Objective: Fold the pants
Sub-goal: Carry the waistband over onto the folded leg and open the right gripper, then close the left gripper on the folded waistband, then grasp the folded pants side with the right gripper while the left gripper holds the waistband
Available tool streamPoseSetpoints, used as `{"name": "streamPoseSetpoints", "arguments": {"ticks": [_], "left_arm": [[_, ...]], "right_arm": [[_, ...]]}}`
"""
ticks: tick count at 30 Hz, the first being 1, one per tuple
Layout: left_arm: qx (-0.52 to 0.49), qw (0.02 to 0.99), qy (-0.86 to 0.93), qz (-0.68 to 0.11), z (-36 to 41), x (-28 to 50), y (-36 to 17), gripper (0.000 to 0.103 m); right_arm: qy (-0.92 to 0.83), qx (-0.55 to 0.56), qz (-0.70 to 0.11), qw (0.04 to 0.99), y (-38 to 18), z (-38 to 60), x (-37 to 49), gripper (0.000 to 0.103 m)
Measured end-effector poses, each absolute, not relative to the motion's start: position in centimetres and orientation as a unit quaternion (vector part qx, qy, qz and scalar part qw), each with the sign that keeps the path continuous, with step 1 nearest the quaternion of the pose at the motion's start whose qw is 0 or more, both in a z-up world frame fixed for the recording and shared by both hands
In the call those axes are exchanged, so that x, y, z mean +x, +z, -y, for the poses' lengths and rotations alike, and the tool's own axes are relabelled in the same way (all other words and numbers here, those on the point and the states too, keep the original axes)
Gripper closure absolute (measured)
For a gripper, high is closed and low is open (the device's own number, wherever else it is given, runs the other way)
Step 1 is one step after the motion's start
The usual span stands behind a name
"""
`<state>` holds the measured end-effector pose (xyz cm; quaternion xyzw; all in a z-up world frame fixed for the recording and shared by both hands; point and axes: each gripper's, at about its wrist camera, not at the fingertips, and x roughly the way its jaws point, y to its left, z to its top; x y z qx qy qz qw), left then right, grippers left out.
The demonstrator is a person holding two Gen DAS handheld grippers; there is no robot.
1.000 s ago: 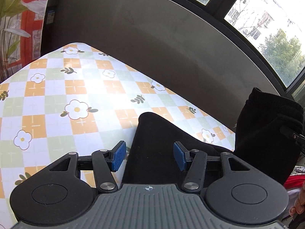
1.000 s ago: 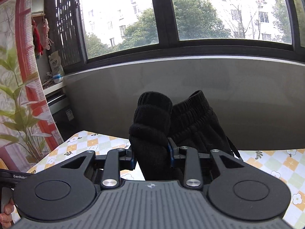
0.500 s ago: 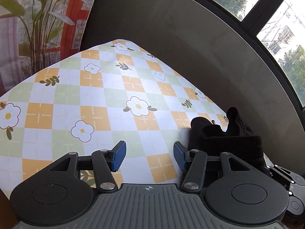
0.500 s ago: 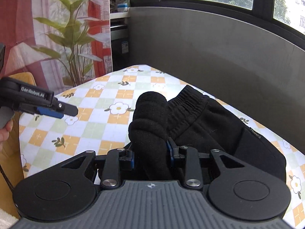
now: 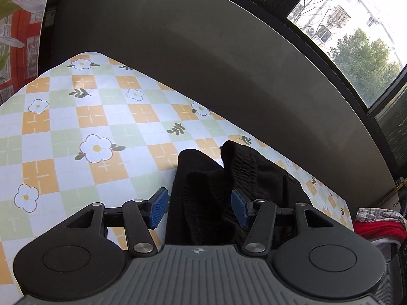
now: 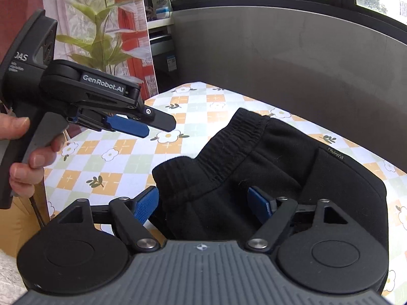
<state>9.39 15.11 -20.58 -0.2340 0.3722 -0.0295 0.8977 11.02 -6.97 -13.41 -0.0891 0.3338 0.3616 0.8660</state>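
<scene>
Folded black fleece pants [image 6: 267, 167] are shown lying on the flower-checked worktop [image 6: 106, 157] between the opening right tongs [image 6: 203, 204], unpinched. The left tongs [image 5: 198, 207] are held half-spread above them.

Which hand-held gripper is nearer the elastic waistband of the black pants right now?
Right. The right hand-held gripper straddles the pants just below the waistband, jaws opening, pads clear of the fabric. The left hand-held gripper hovers open over the tablecloth, off to the waistband's side.
</scene>
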Motion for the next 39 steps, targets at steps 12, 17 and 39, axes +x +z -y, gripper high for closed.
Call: {"name": "streamPoseSetpoints", "arguments": {"ticks": [12,17,39], "left_arm": [[-0.204,0.858,-0.07,-0.467,-8.8,14.6,-24.5,0.047],[-0.159,0.882,-0.067,-0.439,-7.8,13.6,-23.0,0.08],[-0.175,0.87,-0.018,-0.461,-11.8,11.9,-26.8,0.085]], "right_arm": [[0.168,0.015,-0.375,0.911,-14.0,20.1,13.1,0.024],[0.128,0.071,-0.405,0.902,-15.3,23.6,13.3,0.024],[0.174,0.015,-0.514,0.84,-19.1,21.1,12.3,0.026]]}}
